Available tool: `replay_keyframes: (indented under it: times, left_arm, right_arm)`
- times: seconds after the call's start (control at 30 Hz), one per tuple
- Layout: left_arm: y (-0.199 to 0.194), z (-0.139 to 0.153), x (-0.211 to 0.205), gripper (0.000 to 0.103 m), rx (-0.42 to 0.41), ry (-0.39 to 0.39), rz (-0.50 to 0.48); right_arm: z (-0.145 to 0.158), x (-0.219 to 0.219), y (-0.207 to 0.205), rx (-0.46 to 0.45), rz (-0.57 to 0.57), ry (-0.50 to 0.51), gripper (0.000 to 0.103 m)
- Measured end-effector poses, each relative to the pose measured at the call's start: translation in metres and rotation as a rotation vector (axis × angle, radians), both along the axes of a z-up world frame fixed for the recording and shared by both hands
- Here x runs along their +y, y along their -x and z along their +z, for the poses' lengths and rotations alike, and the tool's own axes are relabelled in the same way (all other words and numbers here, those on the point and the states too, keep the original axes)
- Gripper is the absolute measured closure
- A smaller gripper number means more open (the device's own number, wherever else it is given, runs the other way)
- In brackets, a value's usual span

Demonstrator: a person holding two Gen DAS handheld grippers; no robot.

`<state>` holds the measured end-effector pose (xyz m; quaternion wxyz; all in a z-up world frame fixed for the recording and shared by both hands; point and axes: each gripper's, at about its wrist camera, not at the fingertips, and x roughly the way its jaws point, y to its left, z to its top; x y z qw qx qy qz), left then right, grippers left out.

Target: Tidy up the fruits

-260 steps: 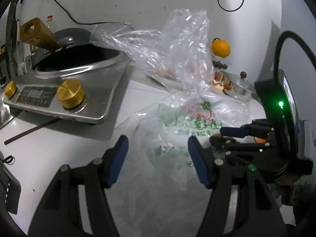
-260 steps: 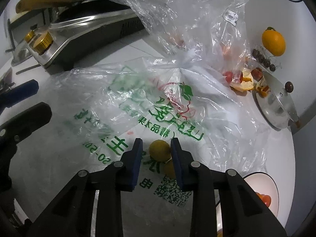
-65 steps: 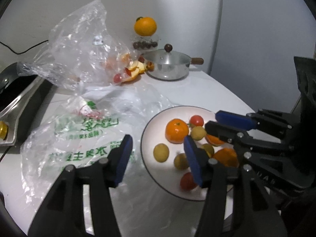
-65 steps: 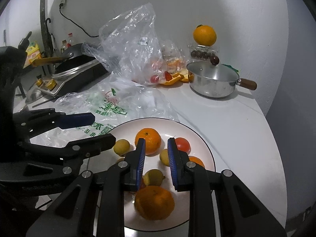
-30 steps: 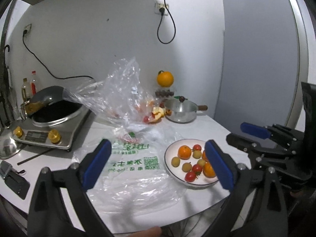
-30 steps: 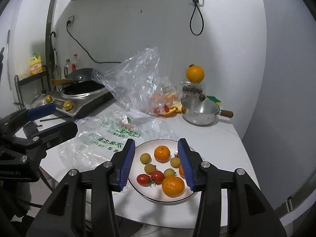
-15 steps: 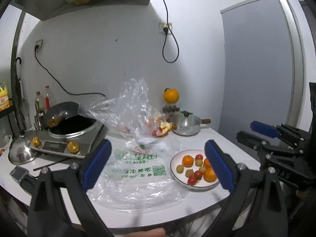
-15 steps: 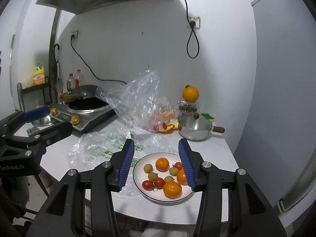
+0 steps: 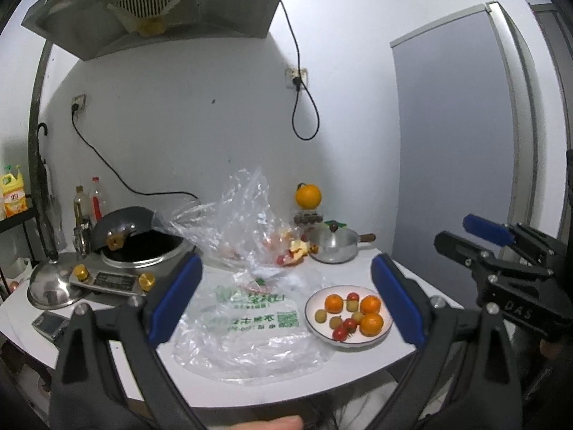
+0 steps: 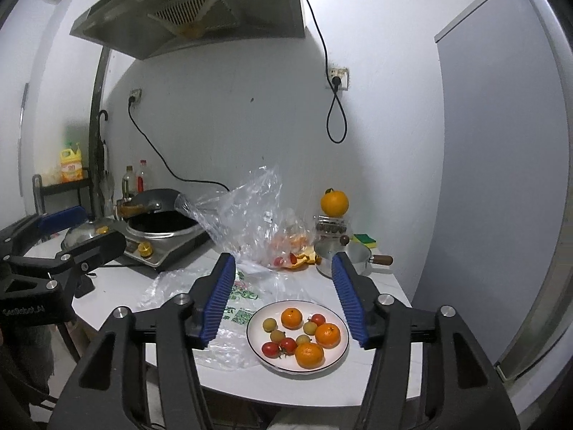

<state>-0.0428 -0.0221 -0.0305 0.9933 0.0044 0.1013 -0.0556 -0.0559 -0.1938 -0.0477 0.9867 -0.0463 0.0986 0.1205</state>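
Fruits, namely orange mandarins, red cherry tomatoes and small yellow-green ones, lie gathered on the round white plate (image 10: pixel 340 340) near the front edge of the white bench (image 10: pixel 376 286), which I judge sorted. My left gripper (image 9: pixel 283 304) has its jaws wide apart and empty. My right gripper (image 10: pixel 286 301) is opening its jaws, nothing between them, both well clear of the plate.
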Motion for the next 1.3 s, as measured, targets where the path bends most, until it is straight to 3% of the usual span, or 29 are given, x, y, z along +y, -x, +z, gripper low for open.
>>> replay_keyframes:
  times: [0.3, 1.3]
  left_arm:
    - [0.020, 0.010, -0.003, 0.007, -0.018, -0.007, 0.006]
    - [0.016, 0.009, -0.003, 0.007, -0.010, 0.024, 0.022]
  right_arm:
    - [0.009, -0.005, 0.022, -0.037, -0.007, -0.019, 0.043]
    - [0.008, -0.002, 0.019, -0.015, 0.005, -0.007, 0.043]
